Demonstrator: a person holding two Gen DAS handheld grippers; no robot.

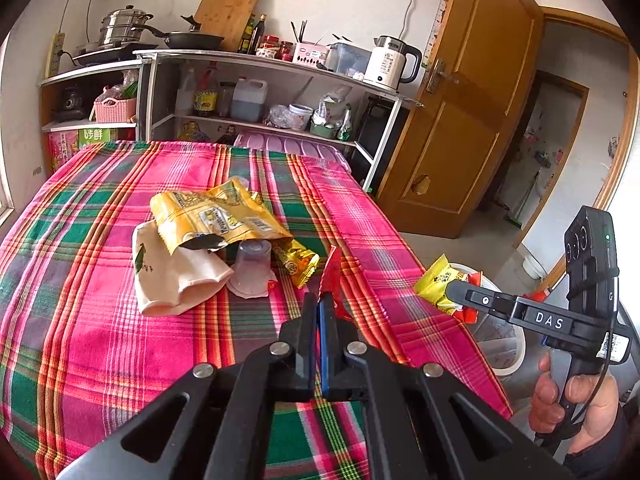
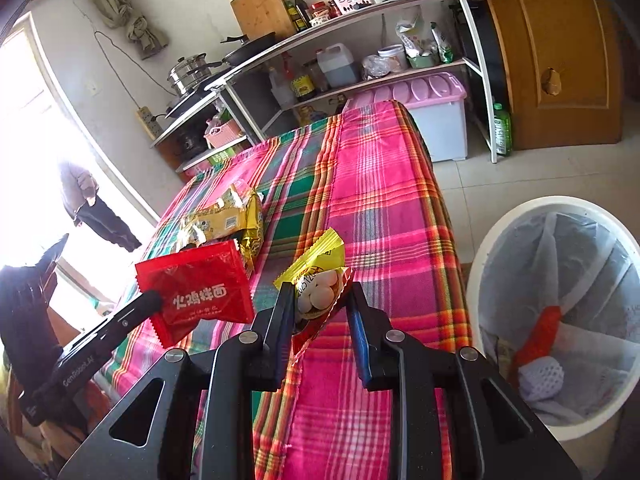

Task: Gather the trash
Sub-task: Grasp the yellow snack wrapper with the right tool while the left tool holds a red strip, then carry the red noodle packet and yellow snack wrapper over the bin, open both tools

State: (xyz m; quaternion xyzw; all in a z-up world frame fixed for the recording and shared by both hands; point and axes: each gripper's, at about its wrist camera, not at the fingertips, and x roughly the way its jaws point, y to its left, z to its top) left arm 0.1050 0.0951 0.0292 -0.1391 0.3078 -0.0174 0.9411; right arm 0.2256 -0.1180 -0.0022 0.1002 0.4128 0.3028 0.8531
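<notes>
- Above the plaid cloth, the left gripper was squeezed fully shut on a thin red packet, probably to carry it to the bin. It read "火鸡拌面".
- The right gripper was a little open, pinching a yellow snack pack near the white bin.
- More wrappers lay on the cloth.
- The right gripper said "DAS".
</notes>
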